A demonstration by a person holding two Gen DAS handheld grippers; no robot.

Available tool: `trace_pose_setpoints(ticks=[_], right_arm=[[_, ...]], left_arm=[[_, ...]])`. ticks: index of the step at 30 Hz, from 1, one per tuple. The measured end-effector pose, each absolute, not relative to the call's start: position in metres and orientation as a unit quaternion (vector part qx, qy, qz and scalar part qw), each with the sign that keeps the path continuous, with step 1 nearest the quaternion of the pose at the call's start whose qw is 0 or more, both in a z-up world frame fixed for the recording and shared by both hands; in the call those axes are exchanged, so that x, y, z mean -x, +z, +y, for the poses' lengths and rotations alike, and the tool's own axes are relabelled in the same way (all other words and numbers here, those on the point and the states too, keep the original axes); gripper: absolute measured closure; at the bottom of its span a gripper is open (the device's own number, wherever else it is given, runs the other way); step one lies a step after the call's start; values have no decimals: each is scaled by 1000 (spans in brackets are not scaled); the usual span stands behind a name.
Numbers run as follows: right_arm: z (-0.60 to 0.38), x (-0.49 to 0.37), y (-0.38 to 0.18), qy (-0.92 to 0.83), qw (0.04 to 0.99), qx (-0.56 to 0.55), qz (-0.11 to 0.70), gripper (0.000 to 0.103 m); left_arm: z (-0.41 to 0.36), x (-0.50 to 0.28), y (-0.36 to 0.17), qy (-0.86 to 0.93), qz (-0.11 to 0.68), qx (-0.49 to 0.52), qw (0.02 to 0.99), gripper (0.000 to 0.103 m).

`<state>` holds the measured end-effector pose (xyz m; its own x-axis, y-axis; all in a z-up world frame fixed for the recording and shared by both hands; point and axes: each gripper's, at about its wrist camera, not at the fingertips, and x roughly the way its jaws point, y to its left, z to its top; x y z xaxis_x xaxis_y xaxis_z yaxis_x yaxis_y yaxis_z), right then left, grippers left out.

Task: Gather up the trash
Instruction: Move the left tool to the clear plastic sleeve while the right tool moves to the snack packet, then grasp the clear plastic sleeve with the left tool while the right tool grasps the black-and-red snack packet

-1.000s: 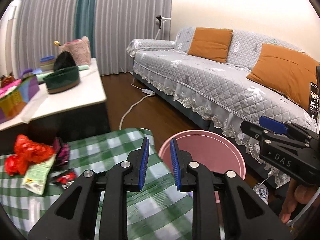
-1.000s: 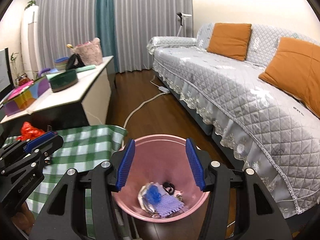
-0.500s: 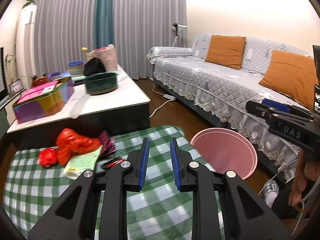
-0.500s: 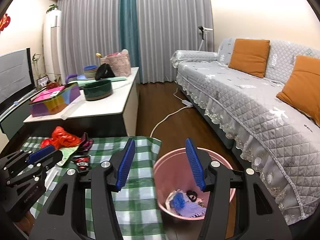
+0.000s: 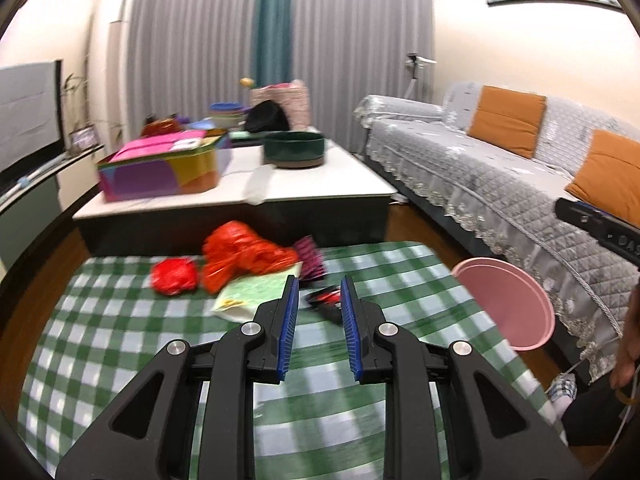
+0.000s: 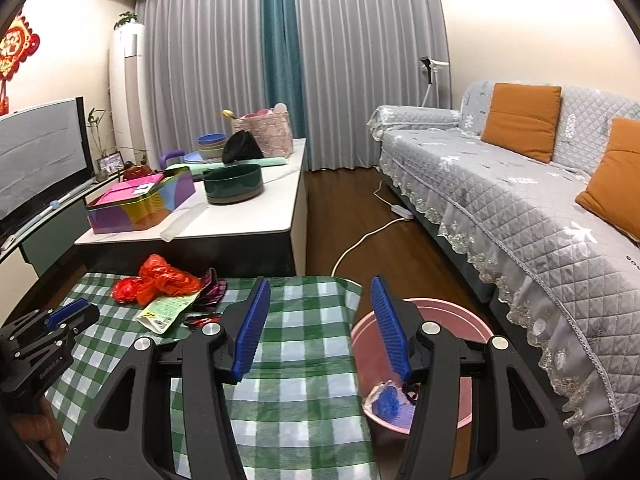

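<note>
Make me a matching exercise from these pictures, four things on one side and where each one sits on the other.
Things:
1. red crumpled bag
2. pink bin
3. green bowl
4. orange cushion

Places:
A. on the grey sofa
B. on the white table
C. on the checked cloth
D. on the floor beside the checked cloth

Pairs: 1-C, 2-D, 3-B, 4-A
</note>
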<state>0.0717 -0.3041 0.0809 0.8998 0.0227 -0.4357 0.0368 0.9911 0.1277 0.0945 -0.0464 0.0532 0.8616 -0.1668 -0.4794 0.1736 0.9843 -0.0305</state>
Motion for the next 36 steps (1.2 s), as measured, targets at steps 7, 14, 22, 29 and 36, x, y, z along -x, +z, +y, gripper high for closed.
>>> trace_pose_setpoints(ticks=[7,14,22,29,36], right_arm=[[-290,-78,76,11,970,-73,231,50],[-263,-95,70,35,967,-67,243,50],[-239,-114,42,54,958,-61,274,50],[-224,-130,19,68,950,-60,299,50],[-207,-152,0,84,941,-60,321,44]], left_arm=[[3,-101,32,-36,271,23,962,81],[29,-111,9,-16,303,47,952,81],[14,-122,-24,-38,335,30,941,66],[-4,-140,-48,-49,381,9,923,67],[11,-154,-51,-24,398,38,916,100]])
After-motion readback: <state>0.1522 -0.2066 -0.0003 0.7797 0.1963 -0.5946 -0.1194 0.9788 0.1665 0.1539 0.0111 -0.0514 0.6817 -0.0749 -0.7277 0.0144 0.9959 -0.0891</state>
